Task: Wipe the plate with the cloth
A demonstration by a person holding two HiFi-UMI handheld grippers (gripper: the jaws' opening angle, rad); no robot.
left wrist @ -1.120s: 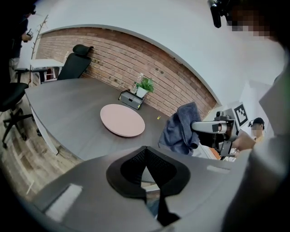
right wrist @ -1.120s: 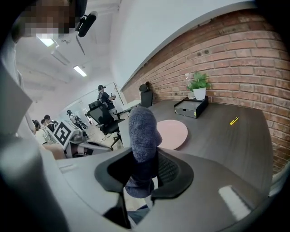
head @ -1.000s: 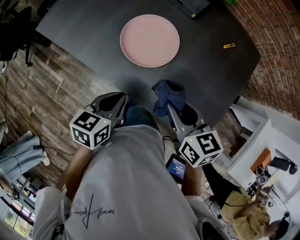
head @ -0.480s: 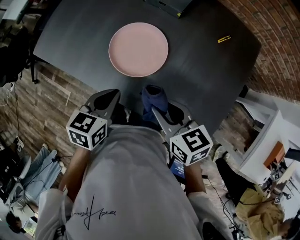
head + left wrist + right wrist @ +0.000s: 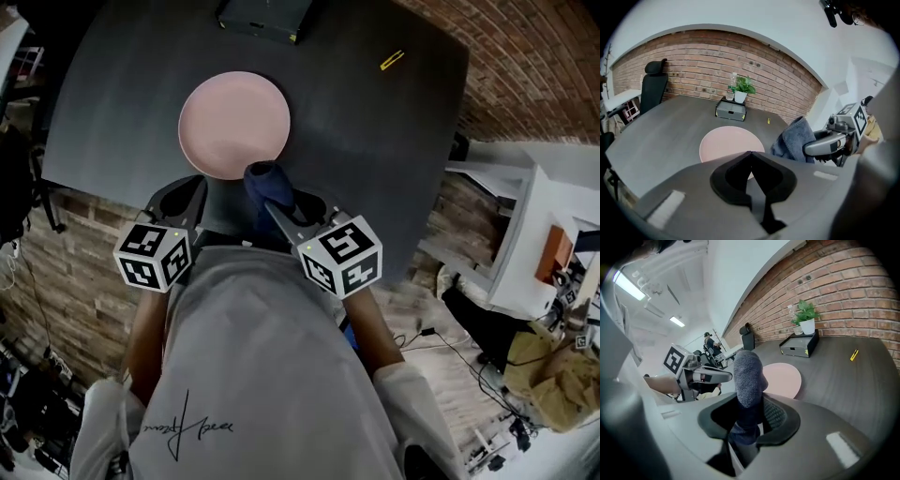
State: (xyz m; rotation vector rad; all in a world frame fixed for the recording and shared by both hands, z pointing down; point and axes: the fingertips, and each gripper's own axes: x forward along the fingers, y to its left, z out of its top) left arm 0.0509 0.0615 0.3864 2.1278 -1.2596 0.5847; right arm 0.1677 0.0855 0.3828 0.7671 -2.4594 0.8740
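A round pink plate lies on the dark table; the left gripper view has the plate ahead of the jaws. My right gripper is shut on a dark blue cloth, which bunches up above the jaws and hangs at the plate's near edge. The right gripper view shows the cloth standing up between the jaws, with the plate just behind it. My left gripper is beside it on the left, shut and holding nothing, near the plate's near left rim.
A dark grey box sits at the table's far edge, with a potted plant on it. A small yellow object lies far right on the table. A brick wall and white furniture stand on the right.
Both grippers have moved forward toward the plate. The cloth, carried in the right gripper, has gone from well short of the plate to its near edge.
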